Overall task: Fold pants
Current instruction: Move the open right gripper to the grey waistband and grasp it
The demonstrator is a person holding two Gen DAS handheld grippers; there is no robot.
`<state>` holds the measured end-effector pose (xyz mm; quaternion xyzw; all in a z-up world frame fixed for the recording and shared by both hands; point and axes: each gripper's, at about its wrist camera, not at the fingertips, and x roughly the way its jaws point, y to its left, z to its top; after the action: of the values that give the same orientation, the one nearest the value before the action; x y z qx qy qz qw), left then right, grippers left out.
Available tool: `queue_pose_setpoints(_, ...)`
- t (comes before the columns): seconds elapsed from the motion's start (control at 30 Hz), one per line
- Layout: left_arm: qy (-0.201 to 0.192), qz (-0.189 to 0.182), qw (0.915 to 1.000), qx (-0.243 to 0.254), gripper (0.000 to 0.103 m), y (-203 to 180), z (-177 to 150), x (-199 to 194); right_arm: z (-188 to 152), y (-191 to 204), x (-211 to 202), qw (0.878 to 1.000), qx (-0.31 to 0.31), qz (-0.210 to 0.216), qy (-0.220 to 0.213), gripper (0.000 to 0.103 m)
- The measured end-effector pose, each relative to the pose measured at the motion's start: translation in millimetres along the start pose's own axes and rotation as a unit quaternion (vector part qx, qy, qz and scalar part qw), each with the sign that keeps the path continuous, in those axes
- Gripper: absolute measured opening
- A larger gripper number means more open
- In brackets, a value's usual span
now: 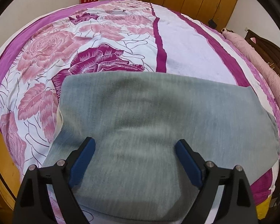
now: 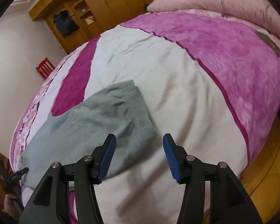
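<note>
Pants (image 1: 158, 115) folded flat on bedspread (image 1: 106, 43), seemingly smooth, both tools apart

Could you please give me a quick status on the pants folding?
Left gripper open above the pants. Right gripper open, nothing held. Grey pants lie folded on the bedspread. Nothing in the way.

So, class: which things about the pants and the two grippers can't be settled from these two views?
- Pants, left wrist view: near edge hidden behind the left gripper; weave blurred.
- Pants, right wrist view: far-left end cut off by the frame.
- Layer count: hidden underneath.
- Right gripper: open; fabric contact unclear.
</note>
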<state>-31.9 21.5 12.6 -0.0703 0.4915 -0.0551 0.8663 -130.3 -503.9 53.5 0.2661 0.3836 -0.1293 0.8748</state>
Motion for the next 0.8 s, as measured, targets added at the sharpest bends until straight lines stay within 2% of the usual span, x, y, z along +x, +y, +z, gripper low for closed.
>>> queue_pose_setpoints(0.17, -0.003, -0.005, 1.0, -0.005, 0.093, 0.6, -1.5, -1.4, -9.3, -8.0, 20.7, 0.999, 0.031, 0.031, 0.028, 0.054)
queue_pose_setpoints(0.37, -0.004, 0.001, 1.0, 0.003, 0.093, -1.6, -1.9, -1.9, -8.7, -4.9, 38.2, 0.999, 0.029, 0.039, 0.013, 0.06)
queue_pose_setpoints(0.53, -0.007, 0.003, 1.0, 0.005, 0.094, -3.0, -2.2, -0.9, -6.8, -23.9, 42.6, 0.992, 0.083, 0.093, 0.004, 0.062)
queue_pose_setpoints(0.63, -0.007, 0.004, 0.9999, 0.006, 0.094, -3.4, -1.6, 0.0, -4.3, -32.4, 32.8, 0.985, 0.107, 0.135, -0.005, 0.052)
queue_pose_setpoints(0.8, -0.007, 0.005, 0.9999, 0.008, 0.094, -3.4, -0.5, 1.0, 3.8, -36.3, 28.8, 0.978, 0.131, 0.164, -0.002, 0.052)
